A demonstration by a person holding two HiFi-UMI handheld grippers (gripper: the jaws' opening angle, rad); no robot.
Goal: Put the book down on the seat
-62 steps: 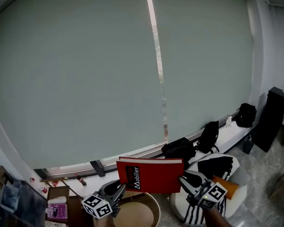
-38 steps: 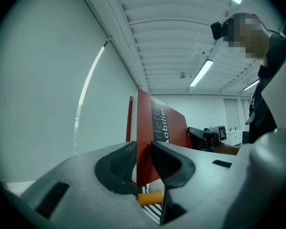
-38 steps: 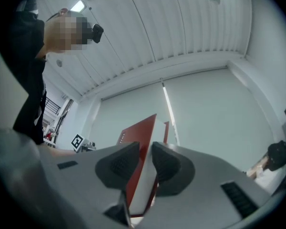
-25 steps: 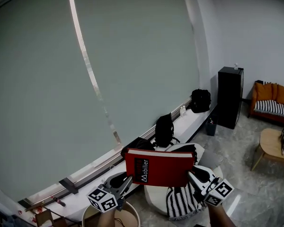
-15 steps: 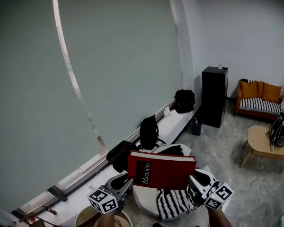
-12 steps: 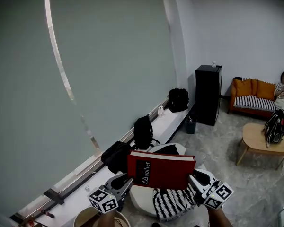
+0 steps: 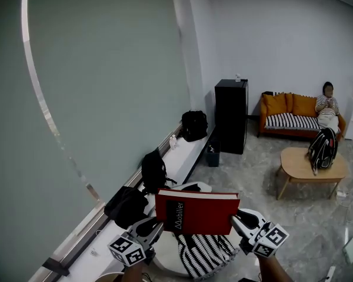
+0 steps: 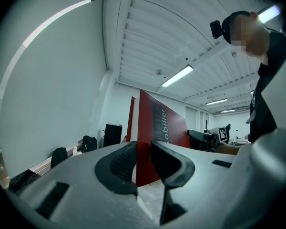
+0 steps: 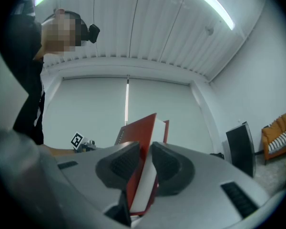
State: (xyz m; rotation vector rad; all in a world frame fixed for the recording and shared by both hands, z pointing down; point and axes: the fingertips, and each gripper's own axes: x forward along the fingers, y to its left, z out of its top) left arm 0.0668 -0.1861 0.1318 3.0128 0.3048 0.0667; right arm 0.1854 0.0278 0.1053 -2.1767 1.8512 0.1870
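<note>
A red hardcover book (image 7: 195, 212) with white lettering on its spine is held up level between my two grippers. In the head view my left gripper (image 7: 155, 225) is shut on its left end and my right gripper (image 7: 235, 221) on its right end. The book hangs above a white round seat (image 7: 195, 186) with a black-and-white striped cushion (image 7: 203, 254). In the left gripper view the pads clamp the red cover (image 8: 155, 137). In the right gripper view the jaws pinch the cover and pages (image 9: 145, 142).
Black bags (image 7: 154, 170) lie along the window ledge at left. A black cabinet (image 7: 230, 115) stands by the far wall. An orange sofa (image 7: 288, 113) with a seated person (image 7: 326, 107) and a wooden coffee table (image 7: 309, 163) bearing a backpack are at the right.
The view has swung to the right, bringing the cabinet, sofa and table into sight. The book, still gripped at both ends, has moved along with it and sits slightly lower over the seat.
</note>
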